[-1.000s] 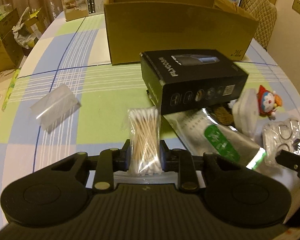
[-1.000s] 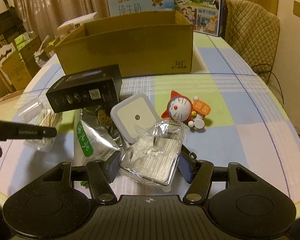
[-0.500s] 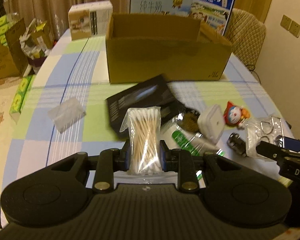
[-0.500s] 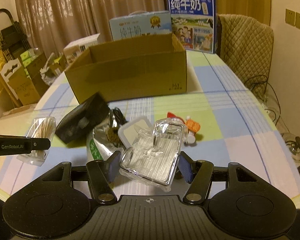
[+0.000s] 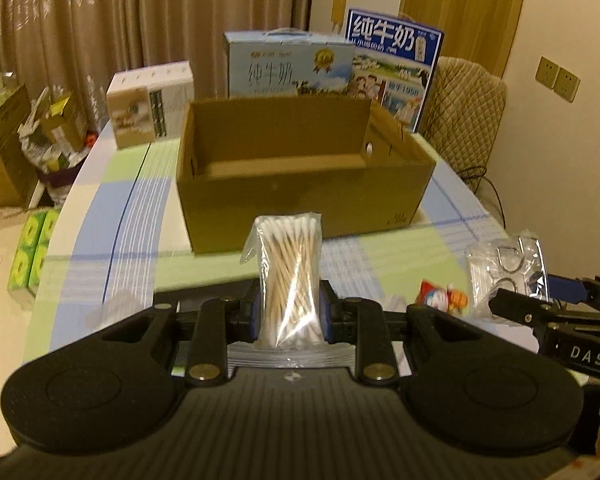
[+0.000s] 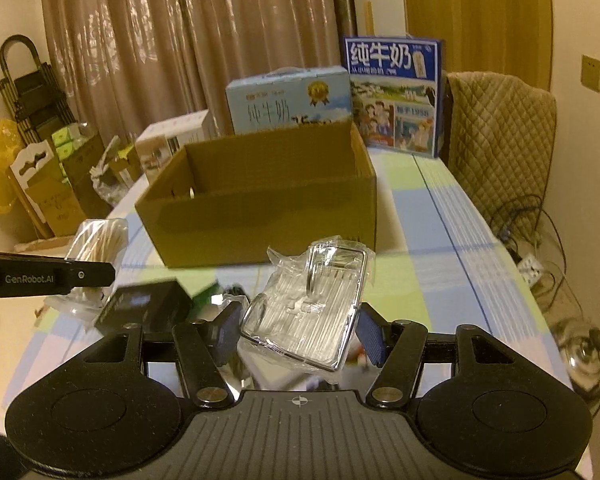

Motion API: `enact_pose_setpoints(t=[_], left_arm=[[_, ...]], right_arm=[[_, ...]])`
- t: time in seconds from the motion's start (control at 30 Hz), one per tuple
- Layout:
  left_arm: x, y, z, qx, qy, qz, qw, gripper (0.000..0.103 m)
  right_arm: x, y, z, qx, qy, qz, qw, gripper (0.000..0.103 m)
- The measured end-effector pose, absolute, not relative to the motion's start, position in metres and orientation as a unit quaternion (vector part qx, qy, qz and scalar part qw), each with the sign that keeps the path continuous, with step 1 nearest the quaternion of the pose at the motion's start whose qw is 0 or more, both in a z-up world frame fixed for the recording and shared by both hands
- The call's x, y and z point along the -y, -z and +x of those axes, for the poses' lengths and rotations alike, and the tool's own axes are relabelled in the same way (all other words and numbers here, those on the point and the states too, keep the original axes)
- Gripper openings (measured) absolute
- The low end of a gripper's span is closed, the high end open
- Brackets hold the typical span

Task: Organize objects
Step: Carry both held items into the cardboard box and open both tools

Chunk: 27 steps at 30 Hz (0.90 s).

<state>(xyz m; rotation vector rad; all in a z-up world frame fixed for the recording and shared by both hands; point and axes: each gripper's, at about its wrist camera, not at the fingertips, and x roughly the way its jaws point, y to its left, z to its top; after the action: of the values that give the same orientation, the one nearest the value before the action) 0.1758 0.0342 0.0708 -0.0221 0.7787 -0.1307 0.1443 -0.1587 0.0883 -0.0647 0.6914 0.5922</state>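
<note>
My left gripper (image 5: pixel 288 308) is shut on a clear bag of cotton swabs (image 5: pixel 290 272) and holds it upright above the table, in front of the open cardboard box (image 5: pixel 300 196). My right gripper (image 6: pixel 298 330) is shut on a clear plastic packet of metal hooks (image 6: pixel 312 316), also lifted, short of the same box (image 6: pixel 260 216). The swab bag (image 6: pixel 96 248) and left gripper show at the left of the right wrist view. The hook packet (image 5: pixel 508 268) shows at the right of the left wrist view.
A black box (image 6: pixel 144 308) and a Doraemon toy (image 5: pixel 444 294) lie on the checked tablecloth (image 5: pixel 116 236). Milk cartons (image 5: pixel 288 66) and a white box (image 5: pixel 152 104) stand behind the cardboard box. A quilted chair (image 6: pixel 500 140) is at the right.
Both grippers rose from the table with their packets and tilted up toward the cardboard box. The table items dropped low in both views.
</note>
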Motion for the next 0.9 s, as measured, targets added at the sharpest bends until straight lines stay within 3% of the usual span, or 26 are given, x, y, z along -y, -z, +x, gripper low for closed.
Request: enact_pose_setpoints(t=[0.4, 0.9], left_arm=[[-0.032, -0.102, 0.279, -0.357, 0.060, 0.011, 0.932, 0.023], [-0.027, -0.083, 0.366, -0.374, 0.060, 0.016, 0.925, 0.023]], right_arm=[[0.097, -0.129, 0.259, -0.313, -0.328, -0.039, 0.890, 0.058], [0.046, -0.098, 0.348, -0.353, -0.334, -0.045, 0.873, 0.058]])
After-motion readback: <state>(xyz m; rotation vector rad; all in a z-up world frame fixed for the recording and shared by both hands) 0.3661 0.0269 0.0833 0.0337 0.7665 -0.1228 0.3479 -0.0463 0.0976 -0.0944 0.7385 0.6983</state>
